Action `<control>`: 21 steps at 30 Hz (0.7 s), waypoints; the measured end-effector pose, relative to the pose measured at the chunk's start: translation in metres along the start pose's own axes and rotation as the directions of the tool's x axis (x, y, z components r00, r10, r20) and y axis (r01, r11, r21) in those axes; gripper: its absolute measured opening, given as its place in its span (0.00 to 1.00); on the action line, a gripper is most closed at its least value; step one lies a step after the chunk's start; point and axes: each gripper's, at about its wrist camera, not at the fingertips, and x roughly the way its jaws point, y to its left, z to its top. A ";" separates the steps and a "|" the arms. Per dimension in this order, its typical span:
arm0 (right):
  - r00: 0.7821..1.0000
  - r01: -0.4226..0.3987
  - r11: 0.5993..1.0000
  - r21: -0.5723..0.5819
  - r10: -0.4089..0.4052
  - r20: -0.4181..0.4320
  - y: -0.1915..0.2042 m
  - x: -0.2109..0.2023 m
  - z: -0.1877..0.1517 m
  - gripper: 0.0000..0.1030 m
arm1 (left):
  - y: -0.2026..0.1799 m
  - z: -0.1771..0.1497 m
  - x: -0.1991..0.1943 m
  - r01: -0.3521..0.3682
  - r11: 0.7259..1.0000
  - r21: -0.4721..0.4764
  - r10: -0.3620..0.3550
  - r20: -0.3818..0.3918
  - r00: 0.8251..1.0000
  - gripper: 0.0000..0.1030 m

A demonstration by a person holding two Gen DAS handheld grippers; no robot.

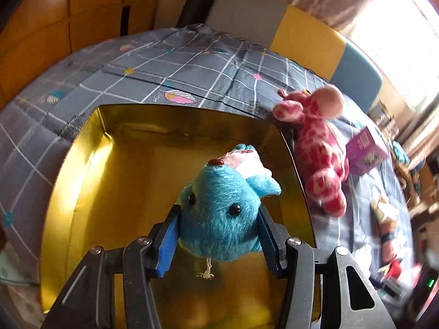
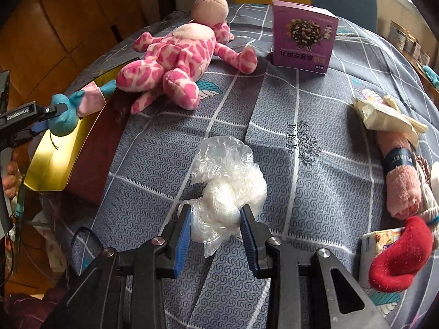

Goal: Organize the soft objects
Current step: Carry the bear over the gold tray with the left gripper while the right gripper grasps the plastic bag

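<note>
My left gripper (image 1: 218, 227) is shut on a blue plush toy (image 1: 222, 205) by its head, held above the gold-lined box (image 1: 90, 181). The right wrist view shows that toy (image 2: 65, 115) and the left gripper (image 2: 52, 116) over the box (image 2: 52, 161). My right gripper (image 2: 216, 229) is shut on a crumpled clear plastic bag (image 2: 227, 181) lying on the grey checked bedspread (image 2: 315, 109). A pink spotted plush giraffe (image 2: 175, 60) lies beside the box's right edge; it also shows in the left wrist view (image 1: 318, 148).
A purple carton (image 2: 303, 37) stands at the back. A rolled pink towel (image 2: 402, 175), a cream packet (image 2: 384, 115), a red sock (image 2: 397, 255) and a white pack (image 2: 369, 257) lie at the right. Wooden cabinets (image 2: 55, 27) stand on the left.
</note>
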 end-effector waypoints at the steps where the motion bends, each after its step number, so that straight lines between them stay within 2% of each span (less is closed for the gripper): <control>1: 1.000 -0.002 1.000 0.003 0.002 0.000 -0.001 -0.001 -0.001 0.33 | -0.001 0.004 0.001 -0.008 1.000 -0.003 0.008 0.020 1.000 0.53; 4: 1.000 -0.002 1.000 0.004 0.002 -0.005 -0.002 -0.001 -0.003 0.33 | -0.005 0.015 0.008 -0.012 1.000 -0.018 0.013 0.031 0.999 0.53; 7: 1.000 -0.010 1.000 0.014 0.010 -0.016 -0.004 0.003 -0.004 0.34 | -0.014 0.021 0.021 -0.029 1.000 0.008 0.029 0.012 1.000 0.56; 8: 1.000 -0.013 1.000 0.017 0.013 -0.018 -0.005 0.003 -0.004 0.34 | -0.019 0.022 0.028 -0.022 1.000 0.013 0.022 -0.001 1.000 0.61; 12: 0.999 -0.021 0.999 0.030 0.022 -0.024 -0.008 0.006 -0.009 0.34 | -0.028 0.021 0.042 0.025 1.000 0.018 -0.024 -0.055 0.998 0.67; 13: 1.000 -0.020 0.999 0.028 0.021 -0.022 -0.008 0.007 -0.009 0.35 | -0.029 0.018 0.042 0.039 0.999 0.016 -0.038 -0.054 0.998 0.69; 21: 1.000 -0.017 1.000 0.016 0.017 -0.007 -0.007 0.009 -0.013 0.35 | -0.033 -0.007 0.011 -0.014 0.995 0.098 0.012 0.016 1.000 0.70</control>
